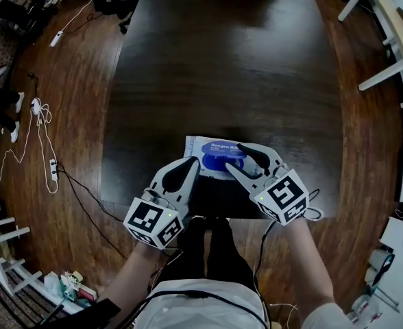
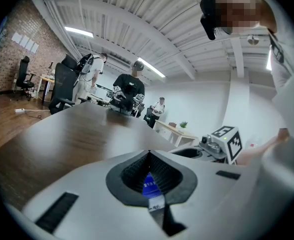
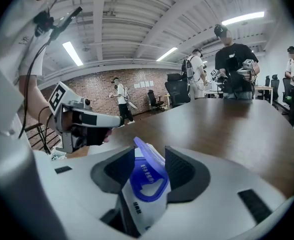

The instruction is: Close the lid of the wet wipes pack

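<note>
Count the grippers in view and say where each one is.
2. The left gripper pinches the pack at its left end. The right gripper is over its right part, open, with the raised lid between its jaws. None seems hidden.

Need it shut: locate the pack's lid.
The blue lid stands raised between the right gripper's open jaws, on the wet wipes pack at the table's near edge.

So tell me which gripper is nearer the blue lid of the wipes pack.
Right. The right gripper straddles the raised blue lid, jaws apart around it. The left gripper is off the lid, jaws closed on the wet wipes pack at its left edge.
</note>
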A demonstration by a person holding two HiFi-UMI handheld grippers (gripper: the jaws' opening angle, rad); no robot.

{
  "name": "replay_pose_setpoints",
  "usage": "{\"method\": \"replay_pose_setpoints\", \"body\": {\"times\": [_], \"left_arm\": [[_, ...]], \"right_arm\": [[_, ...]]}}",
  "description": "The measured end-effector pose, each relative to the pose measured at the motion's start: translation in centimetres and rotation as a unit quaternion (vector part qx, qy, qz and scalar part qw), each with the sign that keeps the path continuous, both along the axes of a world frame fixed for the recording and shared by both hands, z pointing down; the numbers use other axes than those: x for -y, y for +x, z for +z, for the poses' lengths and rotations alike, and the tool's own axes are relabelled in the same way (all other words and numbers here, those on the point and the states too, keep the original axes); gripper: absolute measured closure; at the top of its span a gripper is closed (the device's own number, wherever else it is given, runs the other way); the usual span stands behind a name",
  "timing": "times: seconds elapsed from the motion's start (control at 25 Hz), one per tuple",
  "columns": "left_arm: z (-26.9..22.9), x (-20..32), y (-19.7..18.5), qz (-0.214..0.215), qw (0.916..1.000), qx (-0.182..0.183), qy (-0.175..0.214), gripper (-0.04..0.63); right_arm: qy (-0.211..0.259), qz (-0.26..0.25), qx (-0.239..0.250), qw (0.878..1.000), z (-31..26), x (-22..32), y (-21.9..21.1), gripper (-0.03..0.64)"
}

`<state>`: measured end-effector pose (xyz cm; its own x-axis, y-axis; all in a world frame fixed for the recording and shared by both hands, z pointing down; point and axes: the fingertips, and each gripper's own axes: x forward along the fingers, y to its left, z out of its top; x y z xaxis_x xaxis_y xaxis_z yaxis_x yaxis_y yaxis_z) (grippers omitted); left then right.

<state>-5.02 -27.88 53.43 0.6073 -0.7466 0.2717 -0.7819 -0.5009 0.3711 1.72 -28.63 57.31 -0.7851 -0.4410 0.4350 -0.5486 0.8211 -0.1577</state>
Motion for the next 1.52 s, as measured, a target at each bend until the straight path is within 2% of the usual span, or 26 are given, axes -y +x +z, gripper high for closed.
{"method": "replay_pose_setpoints", "body": {"times": [0.28, 0.8, 1.52], "left_arm": [[-0.3, -1.5, -0.5, -0.001, 1.0000, 0.001, 0.005, 0.594], [0.0, -3.2, -1.0, -0.002, 1.0000, -0.005, 0.003, 0.594], [0.2, -3.7, -2.7, 0.000, 0.9999, -0.010, 0.000, 0.594]], "right_arm": [[-0.013, -0.008, -0.001, 1.000, 0.7, -2.8, -1.2, 0.443], [-0.035, -0.032, -0.035, 0.998, 2.5, -4.9, -3.0, 0.443], [-0.068, -0.041, -0.108, 0.991, 5.7, -5.2, -3.9, 0.443]]}}
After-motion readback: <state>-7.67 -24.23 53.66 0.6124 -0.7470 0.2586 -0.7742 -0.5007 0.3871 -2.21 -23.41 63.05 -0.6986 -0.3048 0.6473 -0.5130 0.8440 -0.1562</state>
